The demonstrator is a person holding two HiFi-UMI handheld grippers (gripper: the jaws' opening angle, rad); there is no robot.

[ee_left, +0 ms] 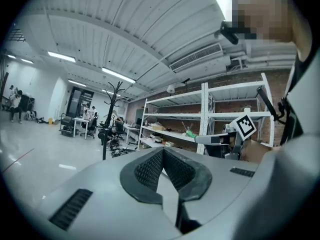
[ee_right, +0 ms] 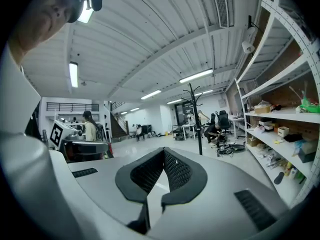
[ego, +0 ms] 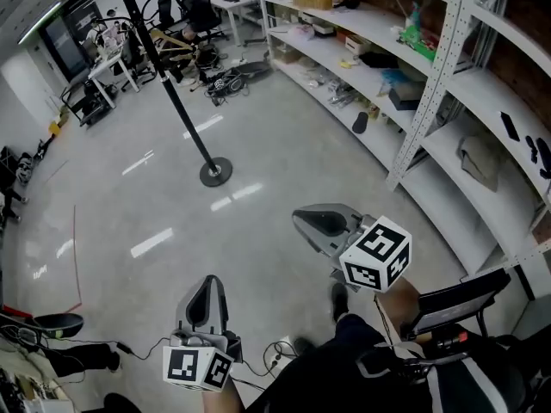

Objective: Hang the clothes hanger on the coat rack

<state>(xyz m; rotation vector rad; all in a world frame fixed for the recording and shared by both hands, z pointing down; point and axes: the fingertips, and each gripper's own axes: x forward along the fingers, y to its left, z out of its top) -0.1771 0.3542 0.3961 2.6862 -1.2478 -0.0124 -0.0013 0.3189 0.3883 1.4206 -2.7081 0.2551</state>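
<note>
Your left gripper (ego: 208, 286) and your right gripper (ego: 303, 220) both have the jaws together, tip against tip, and nothing is between them. You can see this clearly in the left gripper view (ee_left: 162, 151) and in the right gripper view (ee_right: 164, 151).

The pale wooden clothes hanger (ego: 172, 43) is not at your jaws. It is far ahead and to the left, well apart from both grippers, just beside the upper part of the black metal coat rack (ego: 176, 101). I cannot tell whether it hangs on the rack or only stands behind it. Its long side seems to run about left to right, a little tilted. It looks light brown and triangular, small in the right gripper view (ee_right: 203, 114).

The rack (ee_right: 198, 127) stands on a round base on the glossy grey floor (ego: 258, 136). The white metal shelving (ego: 430, 67) is on your right.
</note>
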